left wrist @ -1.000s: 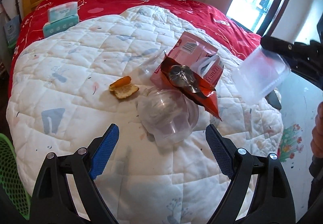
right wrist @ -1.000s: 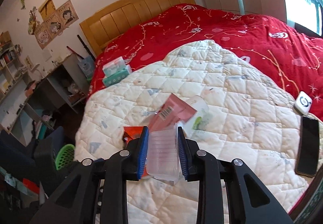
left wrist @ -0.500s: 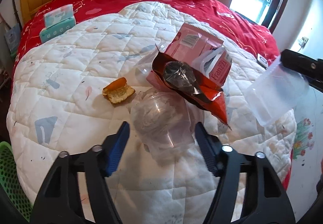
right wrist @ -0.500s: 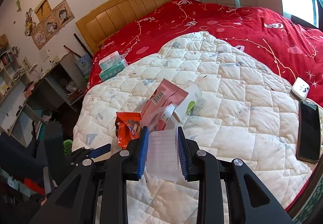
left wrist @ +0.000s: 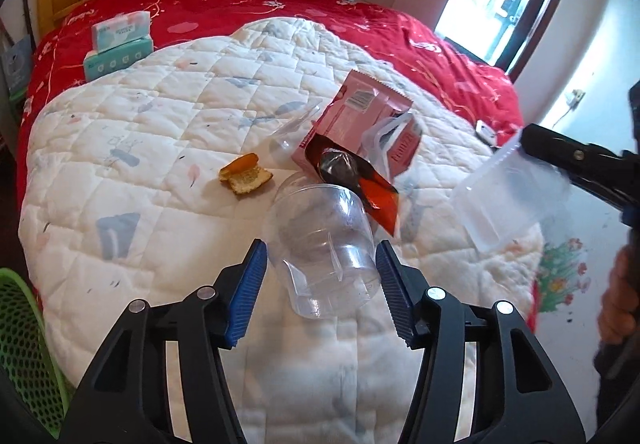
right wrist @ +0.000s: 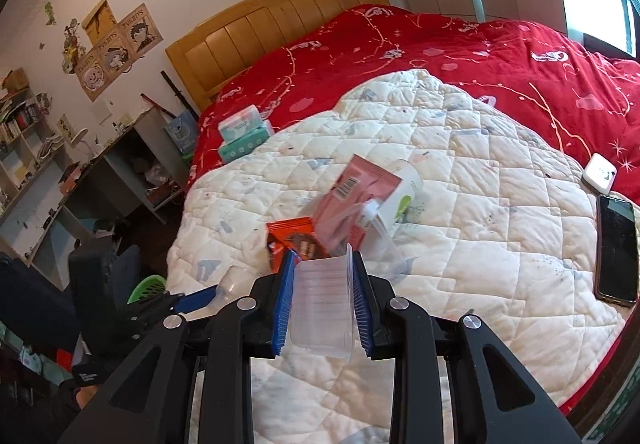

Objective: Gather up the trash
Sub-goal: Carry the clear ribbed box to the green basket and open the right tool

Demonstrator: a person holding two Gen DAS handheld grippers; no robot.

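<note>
The left gripper [left wrist: 320, 266] is closing its jaws on a clear plastic cup [left wrist: 322, 244]; both blue pads sit against the cup's sides. The cup lies between the fingers with its long axis running away from them, mouth pointing ahead toward the orange wrapper [left wrist: 376, 192] just beyond. An orange peel [left wrist: 245, 179] lies ahead and to the left on the white quilt [left wrist: 140, 148]. The right gripper [right wrist: 321, 300] stands narrow, clamped on a clear plastic container [right wrist: 322, 304], which stands upright between the pads with its rim tilted forward.
</note>
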